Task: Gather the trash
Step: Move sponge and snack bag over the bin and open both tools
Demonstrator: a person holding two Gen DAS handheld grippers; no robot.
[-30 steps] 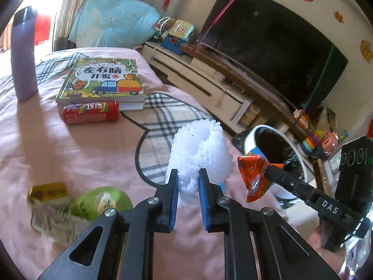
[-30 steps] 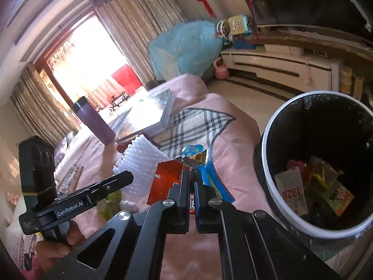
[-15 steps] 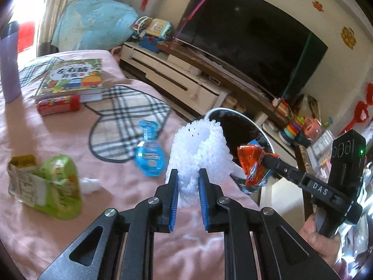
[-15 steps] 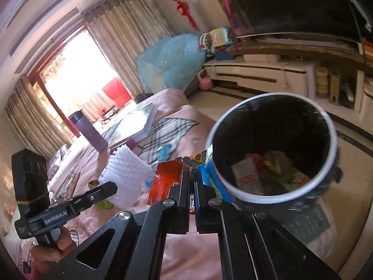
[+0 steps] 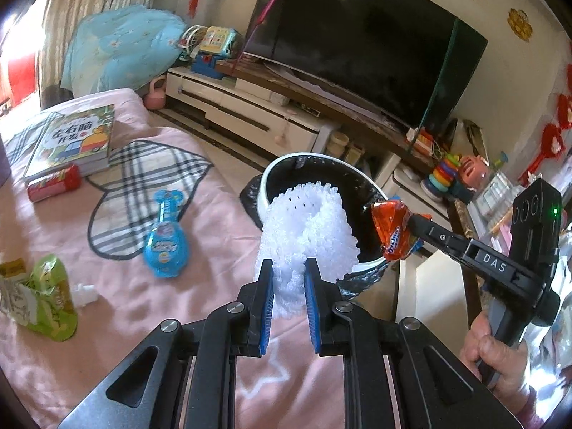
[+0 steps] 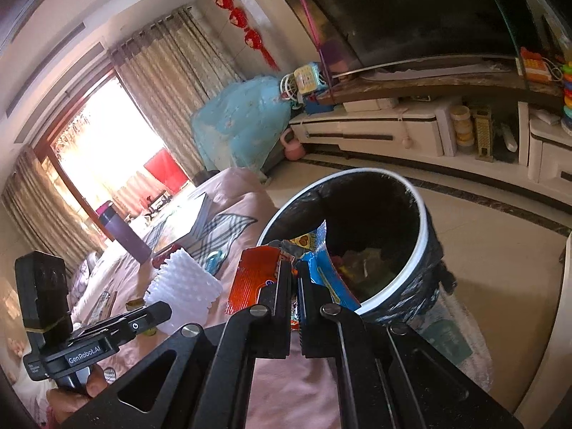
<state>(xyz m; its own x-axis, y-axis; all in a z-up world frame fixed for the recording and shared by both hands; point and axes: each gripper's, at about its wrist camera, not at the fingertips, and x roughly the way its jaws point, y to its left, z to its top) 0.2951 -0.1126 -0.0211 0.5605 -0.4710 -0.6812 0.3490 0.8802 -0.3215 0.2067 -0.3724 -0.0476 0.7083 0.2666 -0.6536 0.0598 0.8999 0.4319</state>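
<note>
My left gripper (image 5: pixel 289 268) is shut on a white foam fruit net (image 5: pixel 305 228) and holds it above the pink bed, just before the bin's near rim. My right gripper (image 6: pixel 294 268) is shut on an orange and blue snack wrapper (image 6: pixel 254 279), held at the near rim of the black-lined trash bin (image 6: pixel 425 221). The bin (image 5: pixel 282 164) also shows in the left wrist view, with the wrapper (image 5: pixel 391 228) over its right side. Earlier trash lies inside the bin. A blue packet (image 5: pixel 165 246) and a green pouch (image 5: pixel 50 300) lie on the bed.
A picture book (image 5: pixel 77 139) and a red tube (image 5: pixel 53 182) lie on the bed (image 5: pixel 125 286) at the far left. A purple bottle (image 6: pixel 123 232) stands further back. A white TV cabinet (image 5: pixel 246 114) with a large TV runs behind the bin. Toys crowd the right.
Both grippers have moved toward the bin with their loads. The bin now looms larger and closer in both views. The blue packet on the bed came into the left view.
</note>
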